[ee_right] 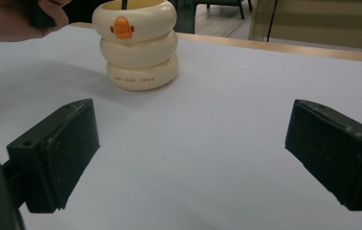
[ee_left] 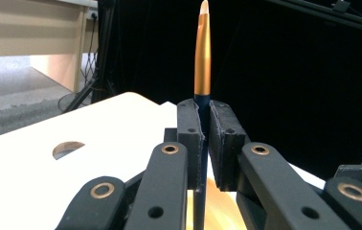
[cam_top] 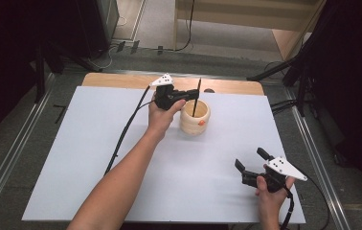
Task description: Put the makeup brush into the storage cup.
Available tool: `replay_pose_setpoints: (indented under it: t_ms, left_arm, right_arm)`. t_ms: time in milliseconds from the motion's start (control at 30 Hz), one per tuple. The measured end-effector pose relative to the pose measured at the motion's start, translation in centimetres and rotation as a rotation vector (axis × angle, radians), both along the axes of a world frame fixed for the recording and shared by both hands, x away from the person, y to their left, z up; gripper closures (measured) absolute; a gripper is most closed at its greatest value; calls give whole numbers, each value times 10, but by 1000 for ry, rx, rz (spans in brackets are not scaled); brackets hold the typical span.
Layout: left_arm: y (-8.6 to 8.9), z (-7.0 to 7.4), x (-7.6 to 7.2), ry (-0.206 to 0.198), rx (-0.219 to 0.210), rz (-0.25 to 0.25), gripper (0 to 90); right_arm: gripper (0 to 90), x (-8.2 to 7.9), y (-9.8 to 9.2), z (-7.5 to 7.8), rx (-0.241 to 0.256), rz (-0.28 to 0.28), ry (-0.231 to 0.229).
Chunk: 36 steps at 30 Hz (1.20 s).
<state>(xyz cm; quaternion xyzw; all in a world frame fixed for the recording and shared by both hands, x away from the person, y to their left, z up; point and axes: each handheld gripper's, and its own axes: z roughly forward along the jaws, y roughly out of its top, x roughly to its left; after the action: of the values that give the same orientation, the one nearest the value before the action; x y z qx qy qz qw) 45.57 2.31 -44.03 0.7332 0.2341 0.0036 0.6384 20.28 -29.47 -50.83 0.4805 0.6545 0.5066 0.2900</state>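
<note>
Lowering a pen (cam_top: 197, 98) into the cup (cam_top: 195, 117) looks like the step in hand. Left gripper (cam_top: 191, 94) pinches the pen on its dark barrel, jaws pressed together on it; left gripper view confirms pads (ee_left: 190, 139) tight on both sides, gold upper part rising above them. Pen stands close to upright, tilted slightly, lower end already inside the cup mouth; whether the tip touches the bottom cannot be told. Cup: cream, three stacked rings, small orange duck badge (ee_right: 121, 27) on the top ring, sitting on the white table (cam_top: 97, 163) toward the far edge, just beside the left hand (cam_top: 162, 115). Right gripper (cam_top: 250, 162) rests near the table's near right corner, well apart from the cup, jaws spread wide with nothing between them. Judgement on doing it well: keep the barrel vertical and centred over the opening so it does not scrape the rim; descend slowly, since a side push could tip or slide the light-looking cup; loosen the jaws only once the pen is deep enough to lean against the wall without toppling out. Lift the gripper straight up afterwards to avoid dragging the pen. Right gripper could steady the cup if it shifts.
</note>
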Motion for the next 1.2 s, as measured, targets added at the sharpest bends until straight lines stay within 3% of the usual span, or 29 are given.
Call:
replay_pose_setpoints:
  t_ms: [333,867,1200]
  left_arm:
    - [2,-9,-1,21,9,0,848]
    - [0,-12,-3,26,66,-10,837]
    - [3,-6,-6,30,58,-11,636]
  right_arm:
    - [47,0,1,0,-3,2,-1]
    - [47,1,0,0,-4,2,-1]
    - [47,1,0,0,-4,1,-1]
